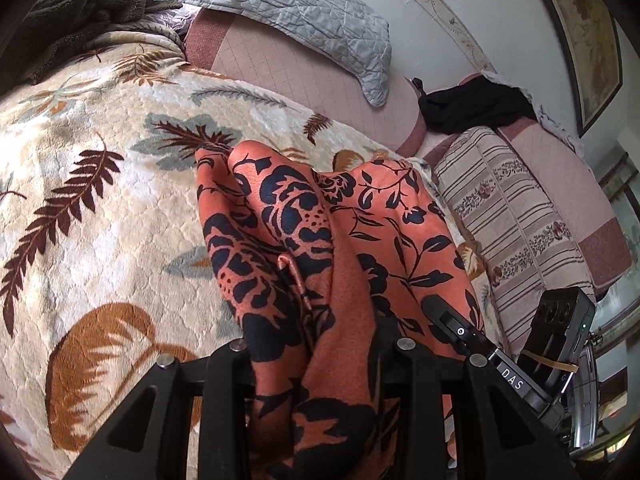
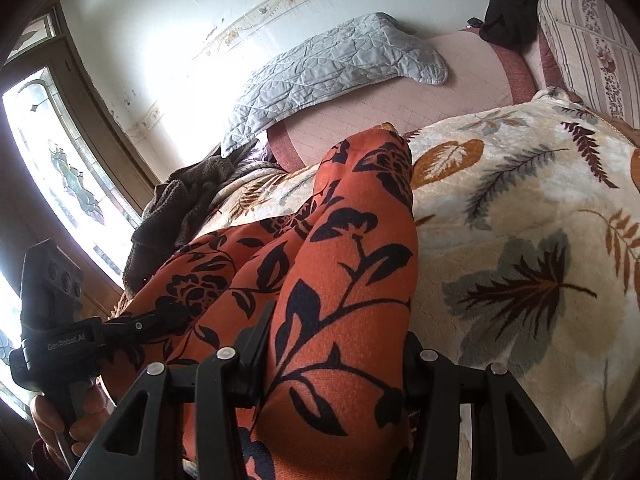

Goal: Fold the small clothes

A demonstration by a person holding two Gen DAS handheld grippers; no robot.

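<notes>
An orange garment with a dark floral print hangs bunched above a cream leaf-patterned blanket. My left gripper is shut on one part of it, and folds of cloth fill the gap between its black fingers. In the left wrist view my right gripper pinches the same cloth at the right. The right wrist view shows the garment running up between the fingers of my right gripper, which is shut on it. There my left gripper, held by a hand, grips the cloth at the left.
The blanket covers a bed. A grey quilted pillow lies on a pink quilted sheet by the wall. A black garment and a striped quilt lie at the right, a dark fleece at the far left. A window is left.
</notes>
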